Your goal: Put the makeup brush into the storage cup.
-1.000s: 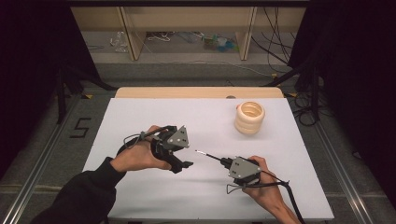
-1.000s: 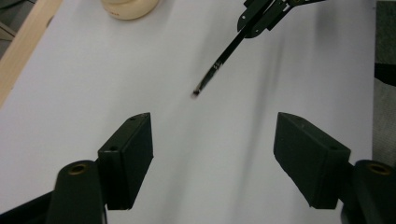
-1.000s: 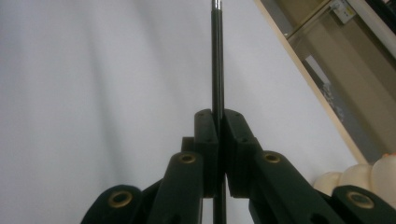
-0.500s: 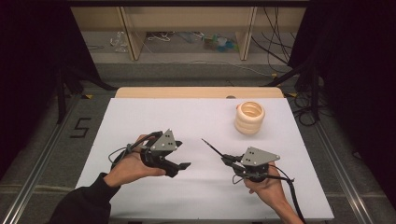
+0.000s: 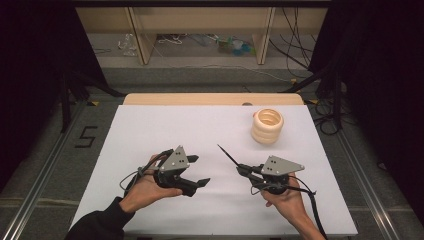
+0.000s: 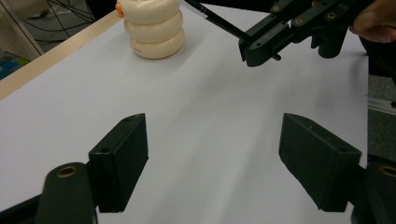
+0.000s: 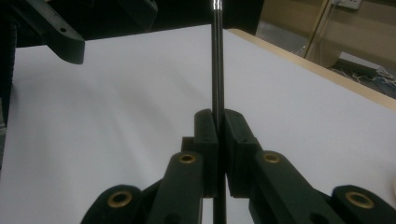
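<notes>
Hands come in from the near edge of the white table (image 5: 150,130). On the left side, the left gripper (image 5: 196,170) sits low over the sheet with its jaws spread wide and nothing between them; they have just been opening a little further. In the left gripper view its two black pads (image 6: 121,163) stand well apart over bare tabletop. Toward the middle, a thin dark rod (image 5: 227,155) slants up and away from the right gripper (image 5: 242,171), whose jaws are clamped tight on the rod's lower end. The right gripper view shows the rod (image 7: 217,60) rising straight from between the closed jaws; its tip looks metallic, though it is cut off at the frame edge. Farther right and back, a stack of cream rings (image 5: 267,126) stands upright, well apart from both grippers.
</notes>
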### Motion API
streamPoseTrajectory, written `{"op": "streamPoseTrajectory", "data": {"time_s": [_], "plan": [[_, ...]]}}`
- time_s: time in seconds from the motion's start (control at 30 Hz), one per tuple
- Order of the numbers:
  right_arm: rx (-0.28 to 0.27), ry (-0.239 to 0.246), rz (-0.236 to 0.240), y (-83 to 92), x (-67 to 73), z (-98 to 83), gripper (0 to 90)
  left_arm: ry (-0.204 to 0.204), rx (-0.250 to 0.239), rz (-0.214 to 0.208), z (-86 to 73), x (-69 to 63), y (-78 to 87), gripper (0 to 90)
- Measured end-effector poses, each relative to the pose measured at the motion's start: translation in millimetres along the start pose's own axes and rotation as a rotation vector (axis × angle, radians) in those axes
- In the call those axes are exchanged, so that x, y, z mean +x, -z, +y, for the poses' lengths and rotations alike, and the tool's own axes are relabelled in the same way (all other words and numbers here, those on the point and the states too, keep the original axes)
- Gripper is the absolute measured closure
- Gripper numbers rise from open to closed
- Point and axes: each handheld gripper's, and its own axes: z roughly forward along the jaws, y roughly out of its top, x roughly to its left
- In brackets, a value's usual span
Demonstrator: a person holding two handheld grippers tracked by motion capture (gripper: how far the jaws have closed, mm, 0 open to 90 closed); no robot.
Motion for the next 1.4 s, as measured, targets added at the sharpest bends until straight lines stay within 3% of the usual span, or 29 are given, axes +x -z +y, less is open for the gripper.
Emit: {"op": "streamPoseTrajectory", "data": {"time_s": [0.03, 0.23, 0.4, 0.5, 0.7, 1.0, 1.4], "plan": [[-0.001, -0.001, 0.002, 0.1, 0.2, 0.1, 85.5, -0.004, -0.008, 0.002, -0.5, 0.1, -0.2, 24.0], [-0.008, -0.006, 0.012, -1.2, 2.5, 0.3, 85.5, 0.072, -0.057, -0.001, -4.6, 0.3, -4.3, 24.2], [0.0, -0.009, 0.027, -1.8, 4.7, 0.9, 85.5, 0.084, -0.076, -0.007, -6.7, -0.8, -8.7, 24.2], [-0.015, -0.007, 0.027, -3.5, 6.2, 0.7, 85.5, 0.113, -0.097, -0.013, -6.4, -1.6, -9.5, 24.3], [-0.015, -0.001, 0.043, -5.4, 10.4, 1.9, 85.4, 0.119, -0.133, -0.008, -5.3, -2.7, -10.5, 24.2], [-0.017, 0.005, 0.063, -9.0, 16.2, 3.0, 85.5, 0.128, -0.145, -0.008, -4.9, -5.2, -11.8, 24.4], [-0.023, 0.011, 0.094, -13.8, 24.1, 4.3, 85.5, 0.184, -0.193, -0.039, -3.6, -7.0, -14.9, 28.2]]}}
